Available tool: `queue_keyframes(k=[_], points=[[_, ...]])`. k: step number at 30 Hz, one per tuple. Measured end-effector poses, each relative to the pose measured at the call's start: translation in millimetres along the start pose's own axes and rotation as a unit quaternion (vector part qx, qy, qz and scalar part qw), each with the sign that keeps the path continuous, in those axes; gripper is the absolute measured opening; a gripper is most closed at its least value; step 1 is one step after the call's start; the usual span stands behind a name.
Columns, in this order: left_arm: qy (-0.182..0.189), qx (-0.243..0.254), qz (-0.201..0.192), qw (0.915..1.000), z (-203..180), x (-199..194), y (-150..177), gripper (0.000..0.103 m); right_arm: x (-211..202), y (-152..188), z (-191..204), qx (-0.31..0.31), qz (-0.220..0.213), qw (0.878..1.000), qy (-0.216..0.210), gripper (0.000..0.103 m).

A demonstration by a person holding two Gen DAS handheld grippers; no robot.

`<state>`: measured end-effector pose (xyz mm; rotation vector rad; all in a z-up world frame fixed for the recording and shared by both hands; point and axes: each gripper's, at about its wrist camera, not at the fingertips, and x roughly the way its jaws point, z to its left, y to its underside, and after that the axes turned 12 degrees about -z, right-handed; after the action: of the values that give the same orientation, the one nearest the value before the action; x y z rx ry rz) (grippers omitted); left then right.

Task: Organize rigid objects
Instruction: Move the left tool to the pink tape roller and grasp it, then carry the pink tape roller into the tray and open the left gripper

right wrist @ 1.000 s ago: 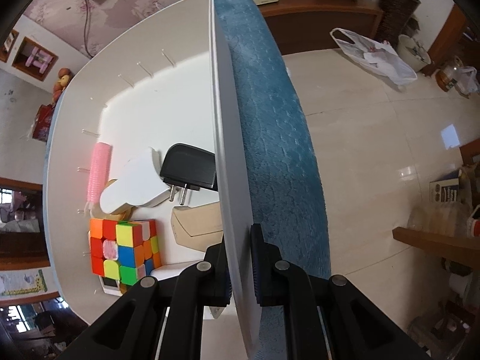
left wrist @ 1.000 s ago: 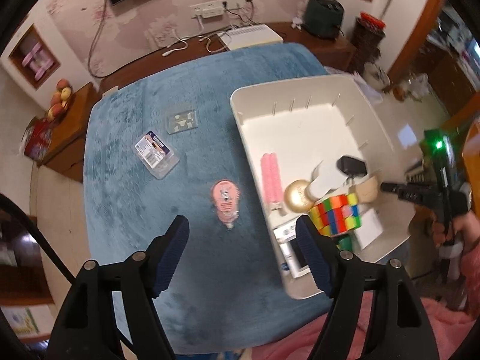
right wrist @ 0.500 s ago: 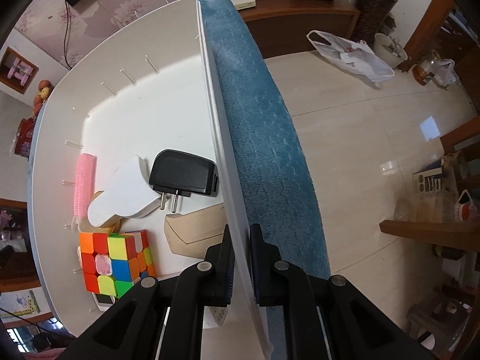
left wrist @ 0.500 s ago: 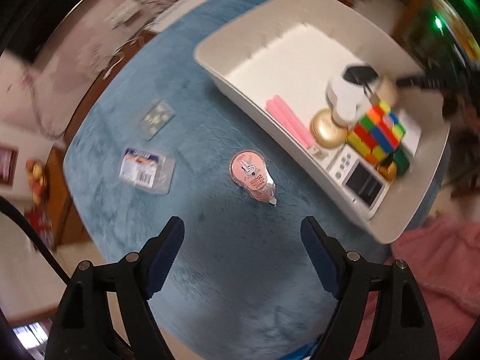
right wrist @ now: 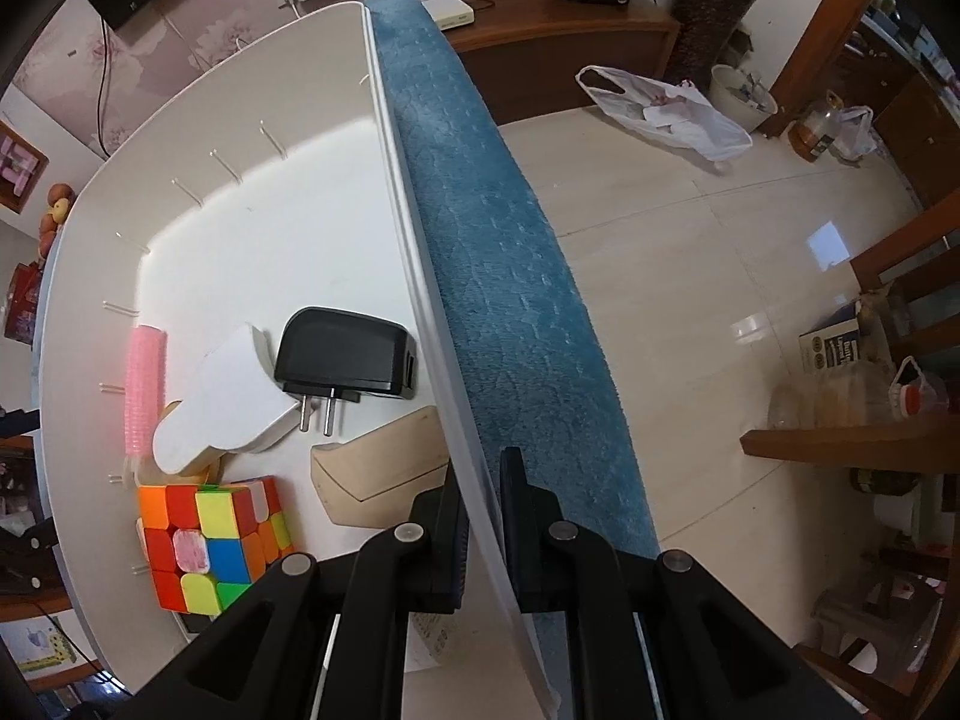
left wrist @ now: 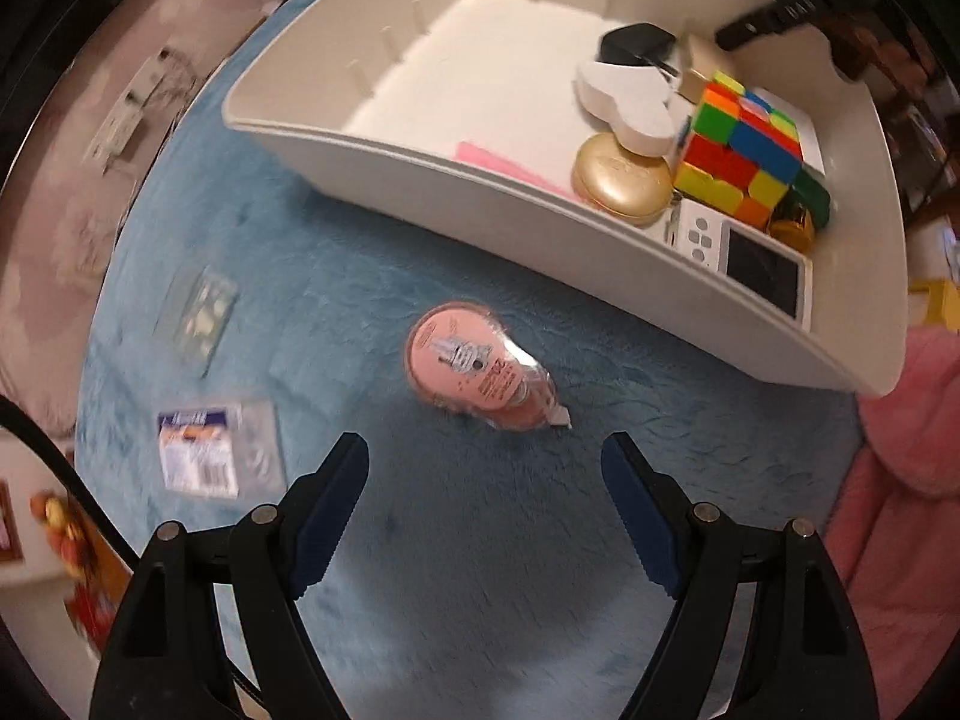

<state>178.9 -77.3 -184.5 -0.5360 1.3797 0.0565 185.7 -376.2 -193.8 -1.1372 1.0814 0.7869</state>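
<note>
Through the left wrist camera I see my left gripper [left wrist: 485, 468] spread wide and holding nothing, hovering over the blue cloth [left wrist: 480, 570]. Just ahead of its fingertips, roughly centred between them, lies the pink correction-tape dispenser [left wrist: 477, 367], its white tip angled toward the right finger. Off to the left of the gripper sit a clear blister pack [left wrist: 213, 450] and, farther ahead, a small clear packet [left wrist: 204, 315], both blurred. Ahead and to the right stands the white bin [left wrist: 540, 222]; inside I make out a colour cube [left wrist: 741, 150], a gold round tin [left wrist: 621, 177], a white heart-shaped block [left wrist: 627, 99], a black plug adapter [left wrist: 636, 45] and a white device with a dark screen [left wrist: 750, 261].

Through the right wrist camera, my right gripper [right wrist: 483, 516] is pinching the bin's wall [right wrist: 414, 276], one finger inside, one outside against the cloth. Left of it, inside the bin, lie a tan wooden block [right wrist: 378, 480], the adapter, the cube and a pink roller [right wrist: 144, 390].
</note>
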Motion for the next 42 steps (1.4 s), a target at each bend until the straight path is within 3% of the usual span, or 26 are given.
queue_keyframes(k=[9, 18, 28, 34, 42], points=[[0.01, 0.08, -0.069, 0.9944, -9.2, 16.9, 18.7, 0.082, 2.3, 1.5, 0.9, 0.011, -0.001, 1.0, 0.007, 0.01], [0.026, 0.101, -0.11, 0.9884, -7.4, 32.5, 20.2, 0.083, 1.0, 2.9, 1.9, 0.015, -0.007, 1.0, 0.015, 0.01], [0.055, 0.074, -0.144, 0.9852, 2.5, 39.1, 22.3, 0.085, -2.2, 4.5, 9.5, 0.011, -0.013, 1.0, 0.023, 0.011], [0.069, 0.053, -0.141, 0.9862, 9.9, 39.2, 25.3, 0.085, -3.8, 4.5, 5.5, 0.028, -0.016, 0.999, 0.019, 0.012], [0.065, 0.036, -0.147, 0.9864, 10.4, 36.0, 26.7, 0.076, -3.6, 4.3, -0.4, 0.041, -0.016, 0.999, 0.017, 0.012]])
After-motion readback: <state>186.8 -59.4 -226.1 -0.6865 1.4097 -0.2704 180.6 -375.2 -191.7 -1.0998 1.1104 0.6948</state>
